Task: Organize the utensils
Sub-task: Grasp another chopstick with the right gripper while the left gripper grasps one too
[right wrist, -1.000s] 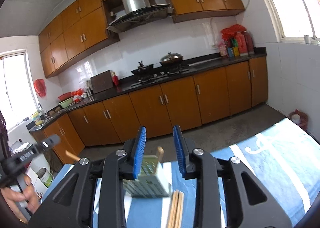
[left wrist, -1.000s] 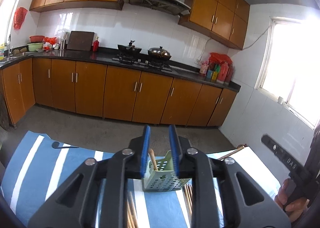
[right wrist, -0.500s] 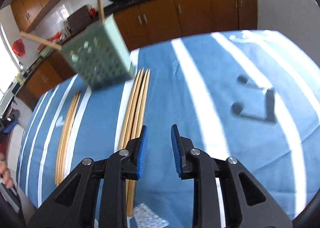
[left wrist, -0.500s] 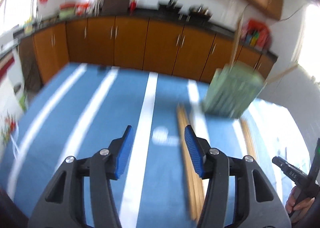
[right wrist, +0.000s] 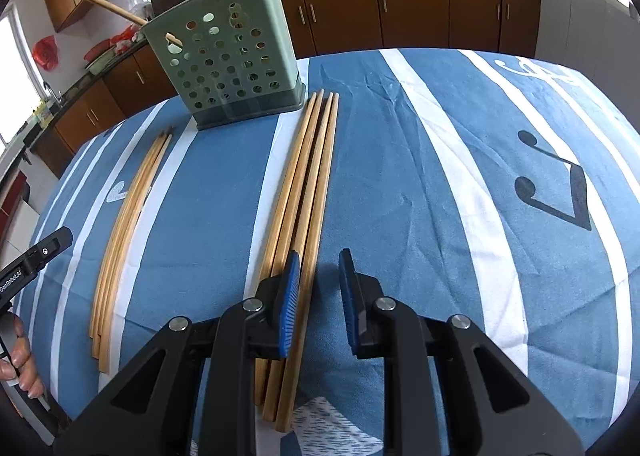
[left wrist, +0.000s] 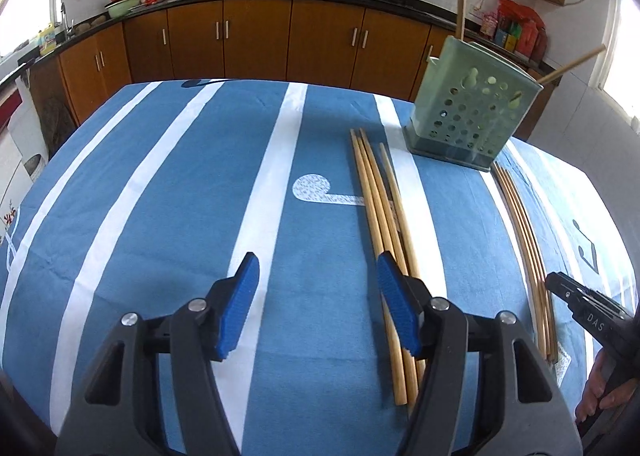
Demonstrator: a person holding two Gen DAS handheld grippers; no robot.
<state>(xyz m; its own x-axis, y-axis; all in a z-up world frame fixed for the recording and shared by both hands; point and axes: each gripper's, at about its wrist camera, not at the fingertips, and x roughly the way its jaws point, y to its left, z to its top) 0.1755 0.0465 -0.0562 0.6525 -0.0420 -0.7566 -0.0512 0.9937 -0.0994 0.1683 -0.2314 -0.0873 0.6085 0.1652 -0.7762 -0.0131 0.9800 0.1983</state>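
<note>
The left gripper [left wrist: 318, 306] is hovering low over the blue striped tablecloth [left wrist: 160, 215], its jaws opening and holding nothing; only bare cloth is lying between them, with the left bundle of chopsticks [left wrist: 384, 215] passing just under its right finger. Farther right, the green holder [left wrist: 468, 115] is standing upright near the far edge of the cloth, and two chopsticks are already leaning out of its top. That looks like the only part of the tidying done so far. Right of the holder, the second bundle of chopsticks [right wrist: 304, 191] is lying flat on the cloth, pointing toward the holder. The right gripper [right wrist: 318, 300] is hanging over the near end of this bundle, its jaws closing and narrow; the outermost stick seems to be sitting just inside the gap, not yet pinched. Both bundles are waiting to go into the holder, so most of the work appears to be ahead.
</note>
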